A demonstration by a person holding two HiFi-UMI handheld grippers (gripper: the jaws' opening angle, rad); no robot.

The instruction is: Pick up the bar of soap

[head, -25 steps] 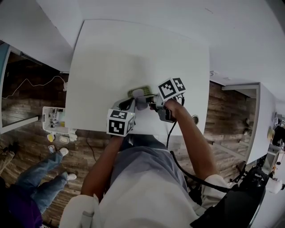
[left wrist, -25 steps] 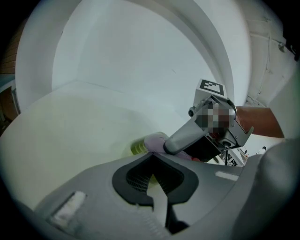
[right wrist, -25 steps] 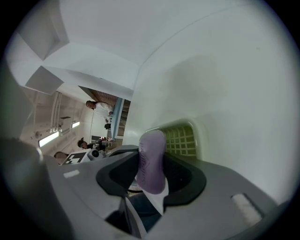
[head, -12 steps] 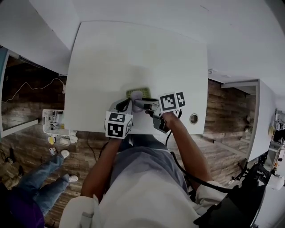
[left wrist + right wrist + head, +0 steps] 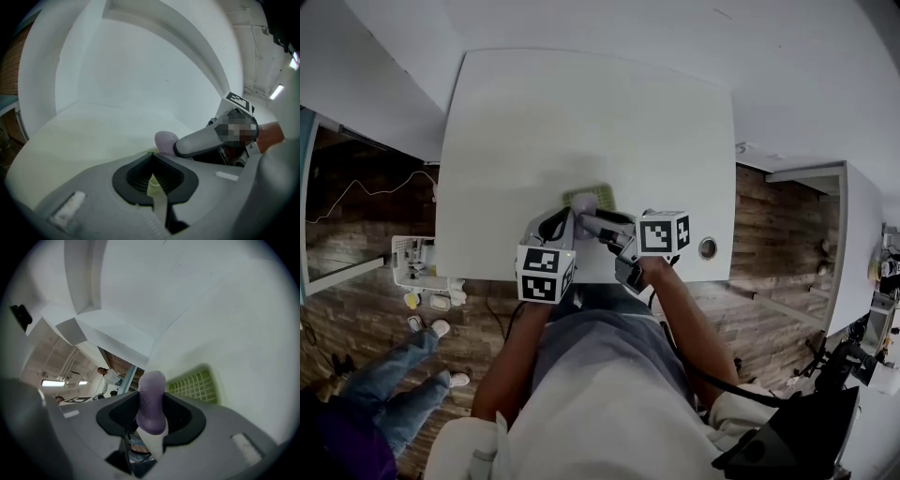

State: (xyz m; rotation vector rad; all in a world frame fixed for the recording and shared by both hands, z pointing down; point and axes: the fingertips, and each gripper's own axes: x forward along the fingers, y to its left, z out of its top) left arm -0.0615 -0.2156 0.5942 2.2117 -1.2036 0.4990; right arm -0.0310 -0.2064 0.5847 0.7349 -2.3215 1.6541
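Purple bar of soap (image 5: 151, 401) stands on end, clamped between the jaws of the right gripper (image 5: 151, 414), just in front of a green gridded soap dish (image 5: 194, 383) on the white surface (image 5: 581, 122). Left gripper (image 5: 152, 177) sits close beside it, jaws pressed together, with the soap just past its tips.

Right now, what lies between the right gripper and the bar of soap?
Nothing; right gripper view shows the right gripper shut on the bar of soap.
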